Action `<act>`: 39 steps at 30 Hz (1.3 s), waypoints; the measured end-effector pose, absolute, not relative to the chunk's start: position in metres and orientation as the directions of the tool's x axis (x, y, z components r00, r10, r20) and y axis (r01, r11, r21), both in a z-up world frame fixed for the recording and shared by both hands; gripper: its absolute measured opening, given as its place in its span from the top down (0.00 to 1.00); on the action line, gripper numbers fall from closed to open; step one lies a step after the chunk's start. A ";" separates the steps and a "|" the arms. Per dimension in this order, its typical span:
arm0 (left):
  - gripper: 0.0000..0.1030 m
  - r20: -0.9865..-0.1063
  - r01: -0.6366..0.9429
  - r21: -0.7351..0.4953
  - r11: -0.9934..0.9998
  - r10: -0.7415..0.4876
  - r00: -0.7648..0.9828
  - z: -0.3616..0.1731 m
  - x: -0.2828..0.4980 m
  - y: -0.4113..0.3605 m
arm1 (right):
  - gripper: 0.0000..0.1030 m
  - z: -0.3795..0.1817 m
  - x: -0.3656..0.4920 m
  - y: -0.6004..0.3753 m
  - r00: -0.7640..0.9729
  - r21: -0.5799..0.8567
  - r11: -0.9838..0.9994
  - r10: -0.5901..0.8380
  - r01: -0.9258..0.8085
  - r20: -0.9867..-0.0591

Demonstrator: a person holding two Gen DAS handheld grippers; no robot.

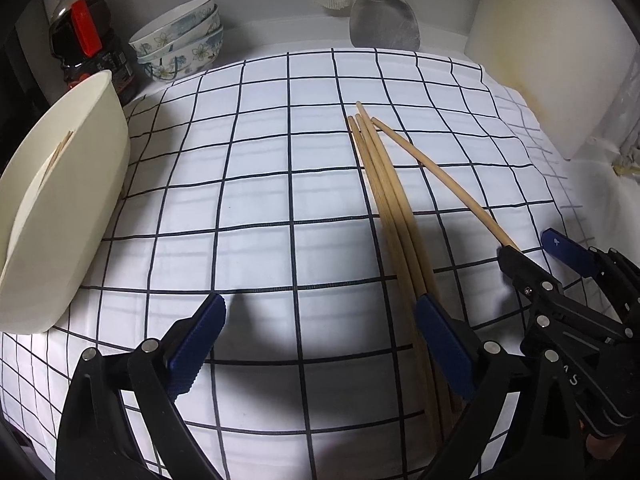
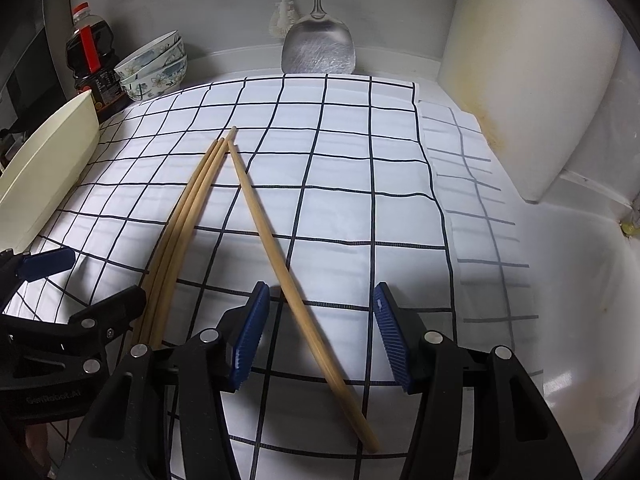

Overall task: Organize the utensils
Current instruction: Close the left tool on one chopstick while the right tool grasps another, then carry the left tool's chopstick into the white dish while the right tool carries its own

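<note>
right gripper (image 2: pixel 316 332) stands half open above the checked cloth (image 2: pixel 360 184), and one loose chopstick (image 2: pixel 276 240) lies between its two blue pads, not yet pressed by them. to do this step well, i think it should come lower, keep the stick in the middle of the pads, then close slowly so the thin stick does not roll away. left gripper (image 1: pixel 316 356) is open too and holds nothing; three other chopsticks (image 1: pixel 384 200) lie together by its right finger. the cream container (image 1: pixel 68 208), with sticks already inside, waits well apart at the left.
</note>
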State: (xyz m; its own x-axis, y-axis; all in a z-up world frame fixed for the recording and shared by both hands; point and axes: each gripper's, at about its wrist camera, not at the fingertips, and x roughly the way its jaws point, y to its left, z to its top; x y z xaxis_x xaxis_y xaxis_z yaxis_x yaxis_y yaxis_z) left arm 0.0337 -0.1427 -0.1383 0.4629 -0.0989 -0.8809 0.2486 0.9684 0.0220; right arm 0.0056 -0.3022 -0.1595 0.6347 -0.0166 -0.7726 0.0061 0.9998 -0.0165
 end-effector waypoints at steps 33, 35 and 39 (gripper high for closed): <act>0.93 -0.881 0.312 -0.020 0.950 -0.164 0.443 -0.132 0.053 -0.137 | 0.94 -0.148 0.020 -0.291 0.607 0.051 0.997 0.077 -0.061 -0.791; 0.93 -0.876 0.329 -0.030 0.944 -0.183 0.445 -0.122 0.047 -0.131 | 0.94 -0.139 0.012 -0.293 0.610 0.088 0.996 0.088 -0.029 -0.788; 0.93 -0.859 0.360 -0.037 0.932 -0.213 0.466 -0.092 0.037 -0.117 | 0.94 -0.118 0.002 -0.284 0.625 0.130 0.992 0.103 -0.002 -0.774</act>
